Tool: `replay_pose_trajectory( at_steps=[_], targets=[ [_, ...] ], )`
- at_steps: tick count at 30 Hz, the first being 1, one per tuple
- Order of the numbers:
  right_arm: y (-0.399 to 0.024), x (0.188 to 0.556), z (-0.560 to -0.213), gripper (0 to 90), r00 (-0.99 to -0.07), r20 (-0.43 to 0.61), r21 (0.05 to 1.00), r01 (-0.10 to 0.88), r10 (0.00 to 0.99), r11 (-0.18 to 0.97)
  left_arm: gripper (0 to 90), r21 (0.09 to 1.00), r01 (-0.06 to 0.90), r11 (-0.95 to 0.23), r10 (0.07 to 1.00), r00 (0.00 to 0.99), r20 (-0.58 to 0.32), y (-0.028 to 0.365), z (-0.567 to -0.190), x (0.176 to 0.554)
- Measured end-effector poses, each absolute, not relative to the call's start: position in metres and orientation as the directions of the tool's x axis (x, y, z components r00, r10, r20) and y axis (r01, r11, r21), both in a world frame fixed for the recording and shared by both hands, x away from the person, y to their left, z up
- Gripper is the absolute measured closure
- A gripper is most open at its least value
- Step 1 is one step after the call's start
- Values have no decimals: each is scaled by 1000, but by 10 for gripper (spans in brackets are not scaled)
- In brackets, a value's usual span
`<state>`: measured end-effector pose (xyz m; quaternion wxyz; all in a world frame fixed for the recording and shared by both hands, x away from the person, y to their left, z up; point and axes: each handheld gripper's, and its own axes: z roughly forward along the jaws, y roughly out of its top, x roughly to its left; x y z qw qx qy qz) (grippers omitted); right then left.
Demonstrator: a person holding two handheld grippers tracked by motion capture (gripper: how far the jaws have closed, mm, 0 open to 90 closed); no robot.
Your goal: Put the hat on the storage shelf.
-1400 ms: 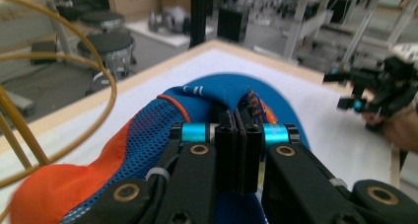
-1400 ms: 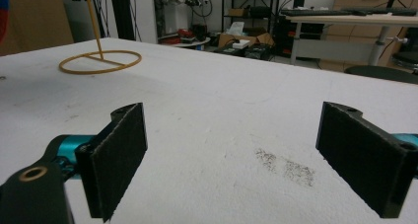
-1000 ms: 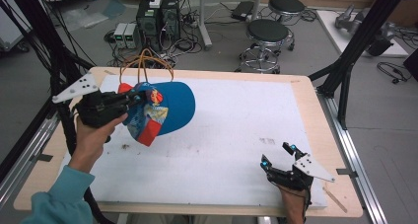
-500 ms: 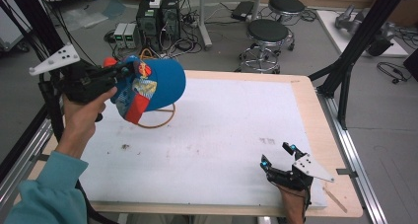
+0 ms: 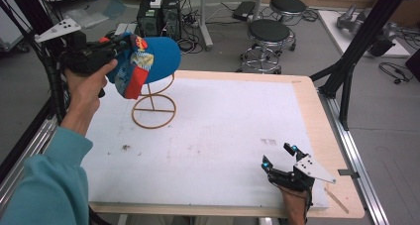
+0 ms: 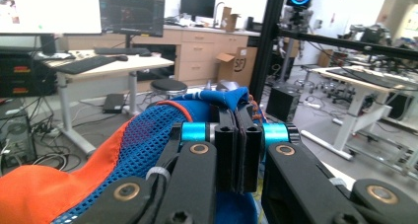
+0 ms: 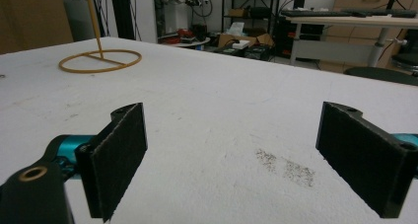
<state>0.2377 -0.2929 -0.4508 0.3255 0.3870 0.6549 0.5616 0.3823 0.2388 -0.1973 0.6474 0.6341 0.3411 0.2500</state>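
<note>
White table (image 5: 223,136) bears wire stand (image 5: 153,106). Blue cap (image 5: 148,64) sits atop it, long axis running left-right, brim hanging toward left gripper (image 5: 119,44), jaws pinching its edge. Cap higher than before. Right gripper (image 5: 277,158) idle, jaws spread.

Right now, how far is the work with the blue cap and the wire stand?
Done: the left gripper is shut on the blue cap and holds it in the air, above the table.
In hand: the cap hangs over the top of the wire stand; whether they touch, I cannot tell.
Left: releasing the cap, probably. The right gripper rests open near the table's front edge, holding nothing.
</note>
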Motion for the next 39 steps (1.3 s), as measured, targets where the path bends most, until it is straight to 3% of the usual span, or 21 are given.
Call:
replay_pose_trajectory(
  at_steps=[14, 23, 39],
  targets=[
    [-293, 238, -451, 110, -488, 6, 988, 139, 873, 71, 883, 981, 191, 45, 786, 599, -152, 224, -213, 429],
    [-293, 238, -451, 110, -484, 5, 987, 143, 875, 73, 880, 966, 254, -41, 764, 632, -133, 214, -230, 440],
    [-293, 238, -451, 110, -486, 6, 988, 136, 874, 69, 866, 953, 298, -54, 793, 593, -141, 229, -232, 439]
  ],
)
